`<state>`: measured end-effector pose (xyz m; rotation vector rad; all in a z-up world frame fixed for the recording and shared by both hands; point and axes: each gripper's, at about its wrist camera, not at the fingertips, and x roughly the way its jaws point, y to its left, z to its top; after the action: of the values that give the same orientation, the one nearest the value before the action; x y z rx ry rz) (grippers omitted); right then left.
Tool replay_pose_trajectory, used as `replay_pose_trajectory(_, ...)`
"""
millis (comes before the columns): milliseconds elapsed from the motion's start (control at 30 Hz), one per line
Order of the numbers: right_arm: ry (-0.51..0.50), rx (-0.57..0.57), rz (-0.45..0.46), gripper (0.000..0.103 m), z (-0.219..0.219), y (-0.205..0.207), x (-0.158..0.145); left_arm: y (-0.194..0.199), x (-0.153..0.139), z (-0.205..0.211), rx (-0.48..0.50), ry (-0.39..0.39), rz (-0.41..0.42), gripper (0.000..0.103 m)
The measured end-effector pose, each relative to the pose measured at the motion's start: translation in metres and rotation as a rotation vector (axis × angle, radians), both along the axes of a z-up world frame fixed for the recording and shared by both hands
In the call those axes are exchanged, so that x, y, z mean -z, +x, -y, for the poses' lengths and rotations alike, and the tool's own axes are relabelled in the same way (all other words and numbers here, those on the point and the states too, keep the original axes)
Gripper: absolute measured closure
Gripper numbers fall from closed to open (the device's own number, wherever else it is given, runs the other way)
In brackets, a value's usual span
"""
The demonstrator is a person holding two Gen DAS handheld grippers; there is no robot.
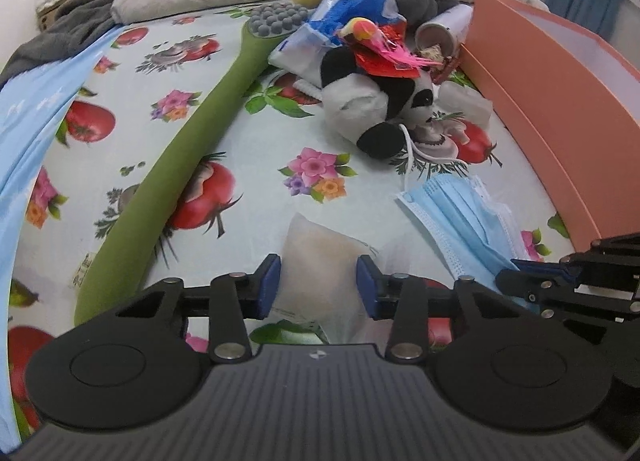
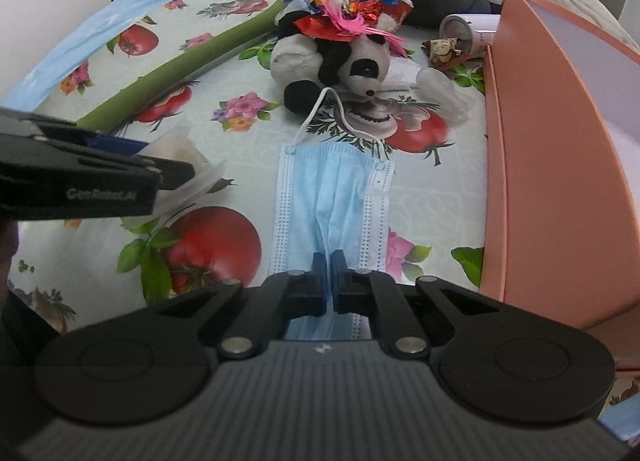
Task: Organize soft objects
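A blue face mask (image 2: 332,197) lies flat on the flowered bedsheet; my right gripper (image 2: 330,261) is shut on its near edge. The mask also shows in the left wrist view (image 1: 460,217), with the right gripper (image 1: 516,275) at its lower end. My left gripper (image 1: 319,277) is open around a white translucent pouch (image 1: 320,261), one pad on each side; the pouch also shows in the right wrist view (image 2: 176,149). A panda plush (image 1: 376,101) lies beyond, under a red wrapper and a pink feathered toy (image 1: 384,49).
An orange box (image 1: 552,101) stands open along the right side. A long green padded stick (image 1: 180,157) lies diagonally on the left. A tipped white cup (image 1: 444,29), a blue-white bag, pillows and dark clothes crowd the far end. A light blue cloth (image 1: 28,129) hangs at the left.
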<state>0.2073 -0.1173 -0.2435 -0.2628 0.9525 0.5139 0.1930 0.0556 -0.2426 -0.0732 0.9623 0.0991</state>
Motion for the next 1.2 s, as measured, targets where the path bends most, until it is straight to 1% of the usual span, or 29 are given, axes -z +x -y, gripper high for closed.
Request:
replay_pose_trajectory(167, 0.007, 0.017, 0.006, 0.097, 0.003, -0.003, -0.007, -0.009, -0.005, -0.003, -0.051, -0.028, 0.008, 0.067)
replay_pose_trajectory(367, 0.025, 0.038, 0.029, 0.097, 0.008, -0.008, -0.022, -0.02, -0.015, -0.003, -0.084, -0.064, 0.021, 0.072)
replay_pose_trajectory(633, 0.057, 0.061, 0.08, 0.097, 0.014, -0.019, -0.052, -0.041, -0.039, -0.002, -0.116, -0.097, 0.068, 0.074)
replay_pose_trajectory(1000, 0.107, 0.073, 0.147, 0.097, 0.021, -0.043, -0.095, -0.08, -0.087, 0.002, -0.152, -0.128, 0.148, 0.074)
replay_pose_trajectory(1200, 0.141, 0.082, 0.198, 0.097, 0.029, -0.058, -0.121, -0.097, -0.114, 0.006, -0.158, -0.138, 0.201, 0.074)
